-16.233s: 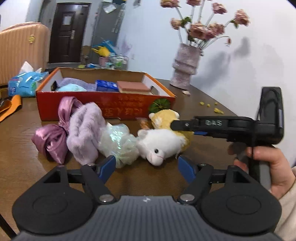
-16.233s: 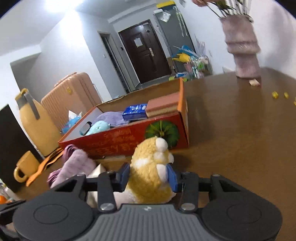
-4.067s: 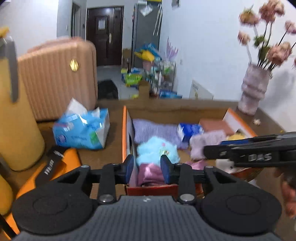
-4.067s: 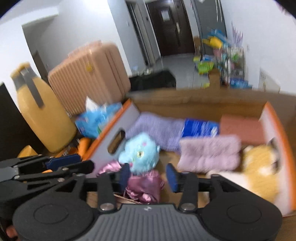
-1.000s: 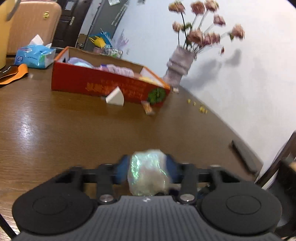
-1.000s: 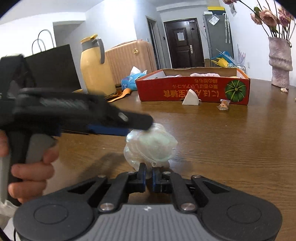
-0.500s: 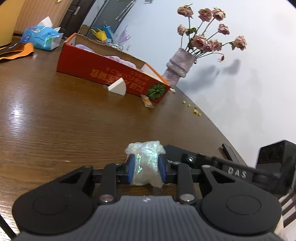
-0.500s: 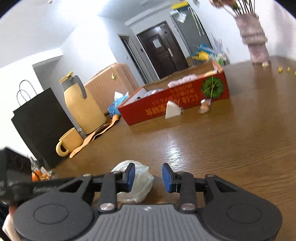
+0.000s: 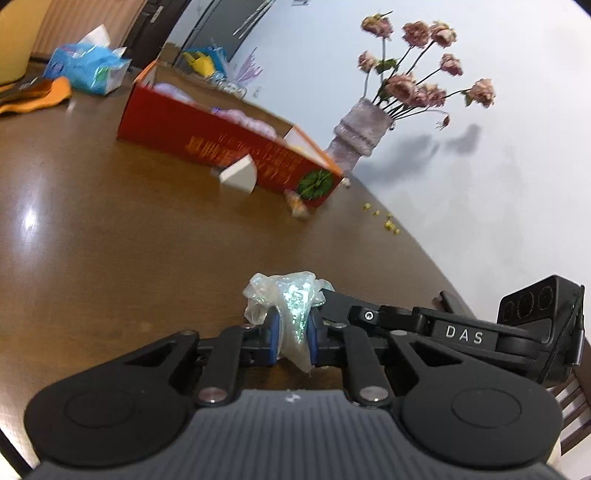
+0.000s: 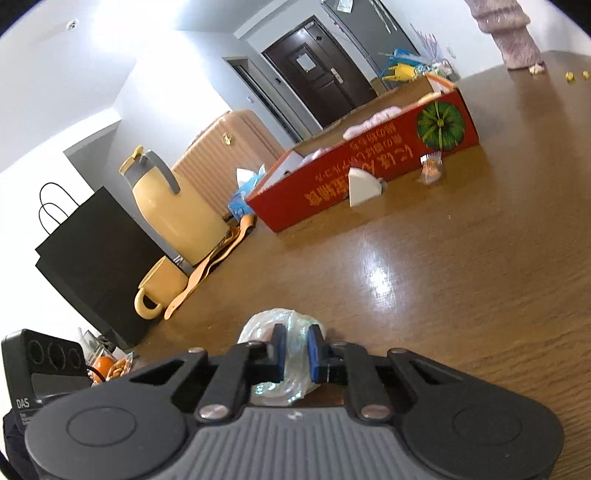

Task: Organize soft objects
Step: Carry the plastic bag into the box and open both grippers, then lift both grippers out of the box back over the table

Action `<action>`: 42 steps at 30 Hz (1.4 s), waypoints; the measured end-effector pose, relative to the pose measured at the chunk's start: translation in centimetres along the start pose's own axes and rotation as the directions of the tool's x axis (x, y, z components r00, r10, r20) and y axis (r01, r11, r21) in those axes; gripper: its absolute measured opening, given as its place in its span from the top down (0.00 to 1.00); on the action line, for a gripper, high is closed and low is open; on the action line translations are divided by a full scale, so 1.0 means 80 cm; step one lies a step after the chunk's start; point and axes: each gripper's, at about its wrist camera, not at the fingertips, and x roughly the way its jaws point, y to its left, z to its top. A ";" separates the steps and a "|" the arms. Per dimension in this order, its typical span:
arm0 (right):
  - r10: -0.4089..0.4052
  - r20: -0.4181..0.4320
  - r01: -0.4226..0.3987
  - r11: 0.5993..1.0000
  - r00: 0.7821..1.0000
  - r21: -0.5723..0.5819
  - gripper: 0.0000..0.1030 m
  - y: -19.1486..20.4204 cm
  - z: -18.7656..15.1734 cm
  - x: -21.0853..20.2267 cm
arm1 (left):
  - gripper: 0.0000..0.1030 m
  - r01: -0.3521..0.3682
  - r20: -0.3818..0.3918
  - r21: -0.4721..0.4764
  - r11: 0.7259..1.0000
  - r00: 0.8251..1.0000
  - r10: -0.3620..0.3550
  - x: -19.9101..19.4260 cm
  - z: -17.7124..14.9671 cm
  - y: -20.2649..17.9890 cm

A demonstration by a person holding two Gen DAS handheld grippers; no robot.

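Both grippers' fingers clamp crinkly plastic bag [image 9: 286,302], frame bottom centre: left gripper [image 9: 291,341], right gripper [image 10: 295,352]. Likely compacting it for red box [image 9: 221,146], upper left.

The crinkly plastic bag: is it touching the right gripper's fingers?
Touching. The right wrist view shows the right gripper with both blue pads pressed into the plastic bag, no gap on either side.

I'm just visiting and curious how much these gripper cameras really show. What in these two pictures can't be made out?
- Contents of the red box: both views, near wall hides all but pale soft tops.
- Shiny plastic bundle: lower part hidden by both grippers' fingers, left gripper and right gripper.
- Small wrapped snack: too small and blurred to identify.
- Vase: right view, top cut off.
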 end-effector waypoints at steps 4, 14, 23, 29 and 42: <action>-0.002 0.066 0.006 0.998 0.998 -0.061 0.90 0.017 0.041 -0.003 | 0.85 0.032 0.057 0.077 0.996 0.998 -0.037 0.006 0.068 -0.012; -0.057 0.113 0.077 0.981 0.992 -0.177 0.90 0.032 0.275 0.125 | 0.85 -0.049 0.047 0.086 0.995 0.998 0.045 0.130 0.287 0.034; -0.320 -0.047 0.307 0.936 0.946 -0.173 0.89 -0.025 0.304 0.301 | 0.85 -0.292 -0.126 -0.014 0.956 0.949 0.288 0.233 0.299 0.109; -0.323 -0.060 0.309 0.936 0.944 -0.170 0.82 -0.035 0.302 0.301 | 0.73 -0.301 -0.121 0.006 0.954 0.947 0.299 0.226 0.300 0.102; -0.253 0.188 0.307 0.874 0.949 -0.376 0.47 0.055 0.321 0.060 | 0.42 -0.413 0.180 0.248 0.876 0.908 0.378 0.020 0.280 -0.033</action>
